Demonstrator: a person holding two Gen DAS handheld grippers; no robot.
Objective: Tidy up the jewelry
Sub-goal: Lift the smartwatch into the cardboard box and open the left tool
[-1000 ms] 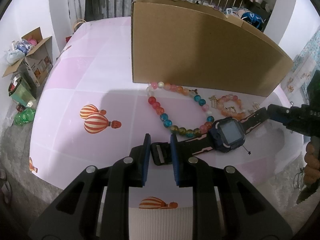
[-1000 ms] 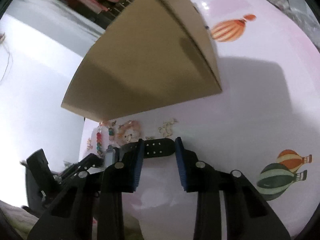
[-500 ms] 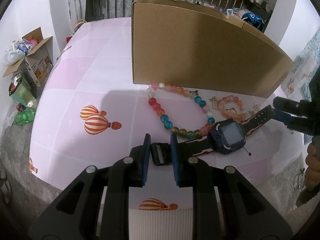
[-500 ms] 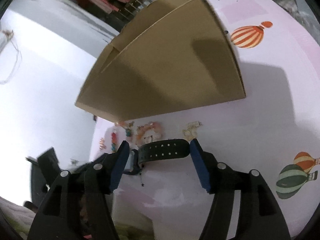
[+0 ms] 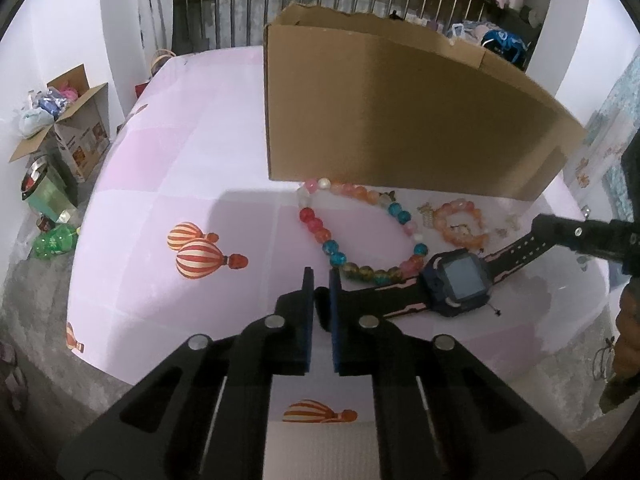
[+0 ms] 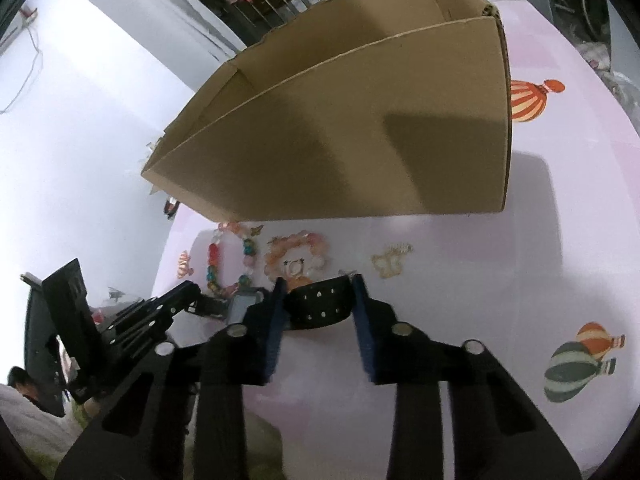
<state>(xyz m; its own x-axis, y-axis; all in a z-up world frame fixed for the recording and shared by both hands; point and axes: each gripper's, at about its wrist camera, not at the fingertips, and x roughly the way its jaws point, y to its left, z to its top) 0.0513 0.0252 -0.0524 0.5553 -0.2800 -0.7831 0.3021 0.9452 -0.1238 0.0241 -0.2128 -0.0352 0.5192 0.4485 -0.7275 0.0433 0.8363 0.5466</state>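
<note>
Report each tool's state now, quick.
Left tool: shut on the buckle end of the dark blue smartwatch.
Right tool: open, fingers either side of the watch's perforated strap end.

The worktop [image 5: 192, 168] wears a pink cloth with striped hot-air balloons [image 5: 200, 258] on it. Behind it stands a metal railing [image 5: 224, 4] with clothes hanging above (pink and red ones). The walls [image 5: 80, 20] are white and bright. On the grey floor [image 5: 36, 292] sits an open cardboard box of stuff [image 5: 68, 120] beside a green bottle [image 5: 56, 242].
</note>
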